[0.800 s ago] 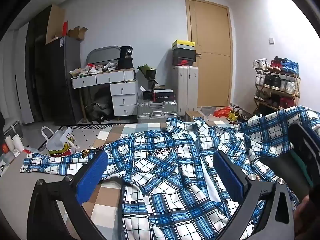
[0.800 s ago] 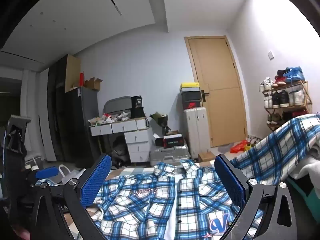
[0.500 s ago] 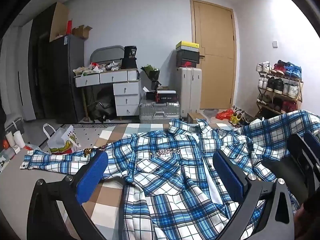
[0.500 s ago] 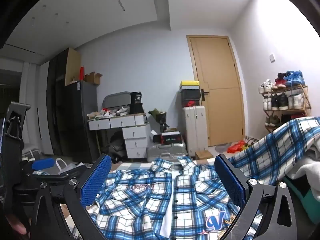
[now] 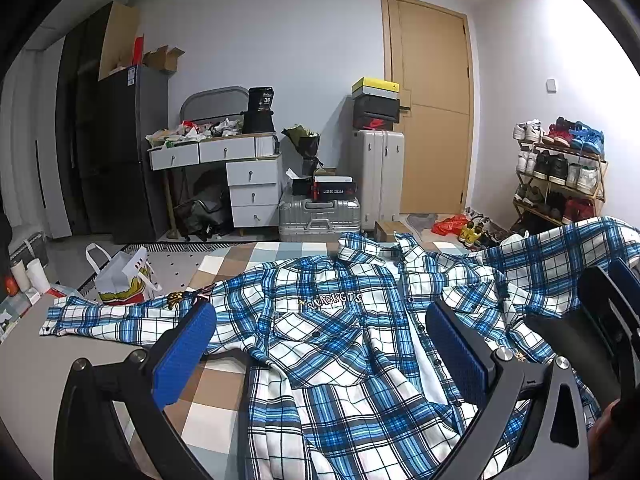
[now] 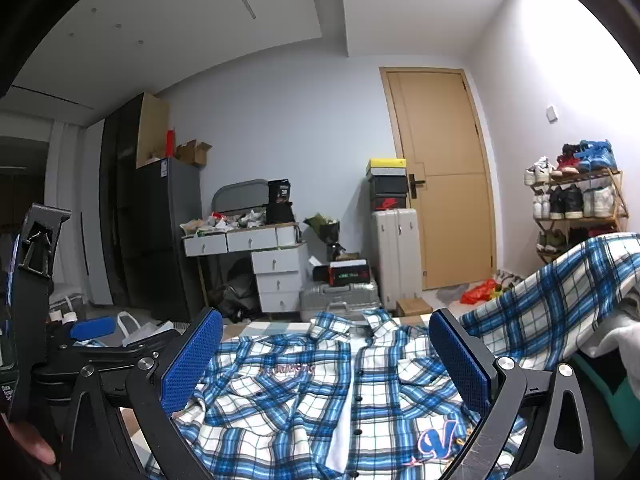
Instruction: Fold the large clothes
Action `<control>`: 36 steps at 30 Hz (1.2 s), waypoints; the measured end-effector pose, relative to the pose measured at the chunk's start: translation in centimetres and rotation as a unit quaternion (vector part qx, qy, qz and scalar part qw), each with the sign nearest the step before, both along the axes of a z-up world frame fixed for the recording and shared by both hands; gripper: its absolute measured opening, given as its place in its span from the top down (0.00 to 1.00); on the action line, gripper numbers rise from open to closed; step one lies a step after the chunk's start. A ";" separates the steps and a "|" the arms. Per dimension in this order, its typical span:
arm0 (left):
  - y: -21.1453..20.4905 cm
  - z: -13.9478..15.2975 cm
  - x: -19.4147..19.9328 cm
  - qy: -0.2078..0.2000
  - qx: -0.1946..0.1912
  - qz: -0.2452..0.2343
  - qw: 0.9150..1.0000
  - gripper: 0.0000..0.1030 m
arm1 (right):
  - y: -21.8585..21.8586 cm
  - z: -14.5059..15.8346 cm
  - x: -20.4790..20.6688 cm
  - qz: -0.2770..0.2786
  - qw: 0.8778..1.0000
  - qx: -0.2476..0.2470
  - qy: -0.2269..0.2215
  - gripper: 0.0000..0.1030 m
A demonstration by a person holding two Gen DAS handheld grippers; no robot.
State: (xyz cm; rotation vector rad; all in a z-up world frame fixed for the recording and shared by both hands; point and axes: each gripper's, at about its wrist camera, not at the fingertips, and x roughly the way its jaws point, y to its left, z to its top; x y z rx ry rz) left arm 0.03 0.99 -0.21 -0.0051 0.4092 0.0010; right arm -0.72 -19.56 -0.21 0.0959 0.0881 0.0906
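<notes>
Across the checked bedspread [image 5: 224, 416] a blue-and-white plaid shirt [image 5: 340, 360] is laid front up and buttoned, its collar turned toward the far wall. At the left, one sleeve [image 5: 104, 320] is stretched out flat toward a white shopping bag [image 5: 120, 280] that is seen standing on the floor just beyond it. The left hand-held gripper [image 5: 320, 354] is held above the chest of the shirt with its blue pads spread wide and nothing caught between them; lettering on the chest pocket is framed by the two fingers. Further right, the button placket is seen running down the middle of the garment, and the right hand-held gripper [image 6: 326, 360] is likewise held spread wide over the shirt, level, with no cloth pinched. In the right wrist view an embroidered emblem [image 6: 436, 442] is shown low on the shirt front near the right finger. At the far right, the other sleeve [image 6: 560, 300] is draped upward over a raised heap, so that it is not lying flat. Behind the bed, a white desk with drawers [image 5: 240, 176], silver suitcases [image 5: 320, 212], a wooden door [image 5: 432, 112] and a shoe rack [image 5: 560, 176] are seen along the walls.
</notes>
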 end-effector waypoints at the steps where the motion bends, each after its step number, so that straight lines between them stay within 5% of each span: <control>1: -0.1 0.0 0.0 0.000 0.002 -0.001 1.000 0.01 | 0.0 0.0 0.0 0.000 1.000 0.000 0.001 0.00; 36: -0.4 -0.2 0.0 0.006 0.002 -0.004 1.000 0.01 | -0.8 -0.4 0.6 -0.006 1.000 0.020 0.019 0.00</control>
